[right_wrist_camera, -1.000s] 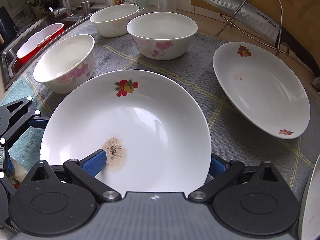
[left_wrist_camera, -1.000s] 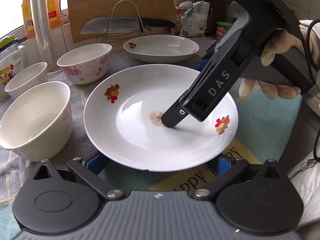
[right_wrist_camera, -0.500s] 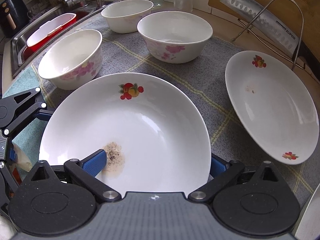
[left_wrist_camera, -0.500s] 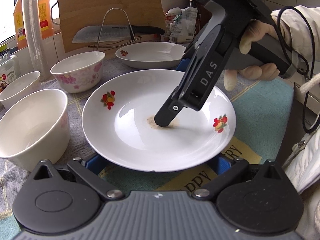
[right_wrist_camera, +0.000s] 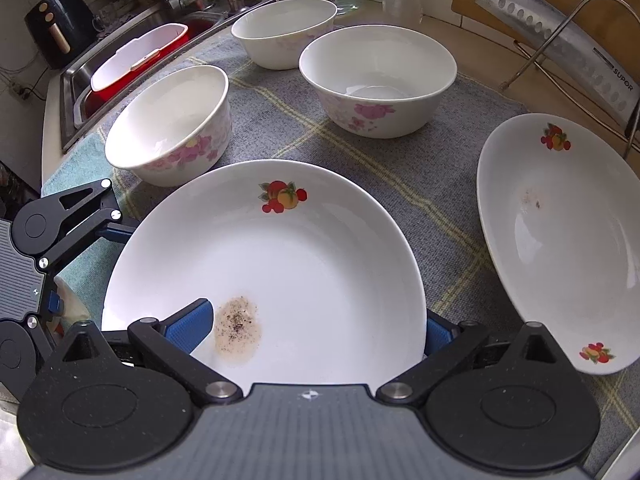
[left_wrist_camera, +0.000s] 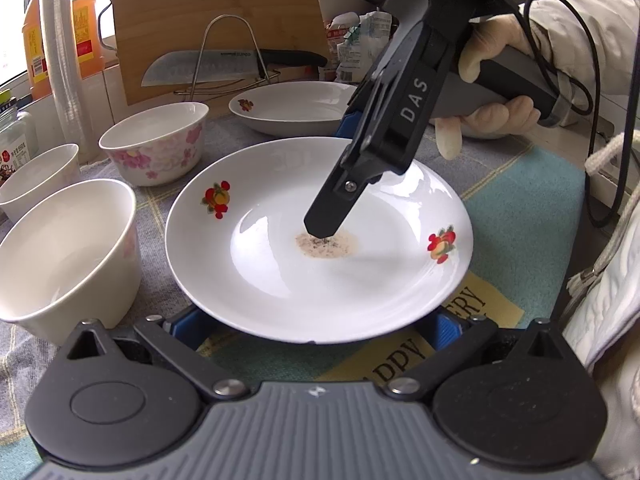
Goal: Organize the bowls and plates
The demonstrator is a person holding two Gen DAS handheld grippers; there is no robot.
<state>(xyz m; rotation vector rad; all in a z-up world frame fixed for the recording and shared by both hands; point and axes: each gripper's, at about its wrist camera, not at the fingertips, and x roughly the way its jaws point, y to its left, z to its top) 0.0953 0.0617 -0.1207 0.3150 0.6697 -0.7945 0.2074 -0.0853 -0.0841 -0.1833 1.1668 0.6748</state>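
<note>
A white plate [left_wrist_camera: 320, 248] with red fruit prints and a brown stain [left_wrist_camera: 326, 245] lies on the cloth in front of me. My left gripper [left_wrist_camera: 316, 326] is open, its fingers under the plate's near rim on both sides. My right gripper [right_wrist_camera: 316, 332] straddles the plate's [right_wrist_camera: 280, 264] opposite rim: one blue finger [right_wrist_camera: 188, 326] rests inside by the stain, the other sits under the rim. In the left wrist view its finger [left_wrist_camera: 326, 220] touches the plate's middle. A second fruit plate [right_wrist_camera: 560, 248] lies to the right. Three floral bowls [right_wrist_camera: 378, 84] [right_wrist_camera: 170, 124] [right_wrist_camera: 284, 36] stand behind.
A knife on a wire rack [left_wrist_camera: 236, 60] and a wooden board stand at the back. A stack of clear cups [left_wrist_camera: 60, 48] and an orange bottle stand back left. A sink with a red tub [right_wrist_camera: 136, 60] lies to the left. A grey-teal cloth [left_wrist_camera: 520, 208] covers the counter.
Both views have pulled back and risen a little. The right gripper's finger has shifted so more of the stain shows. The plate has stayed on the cloth.
</note>
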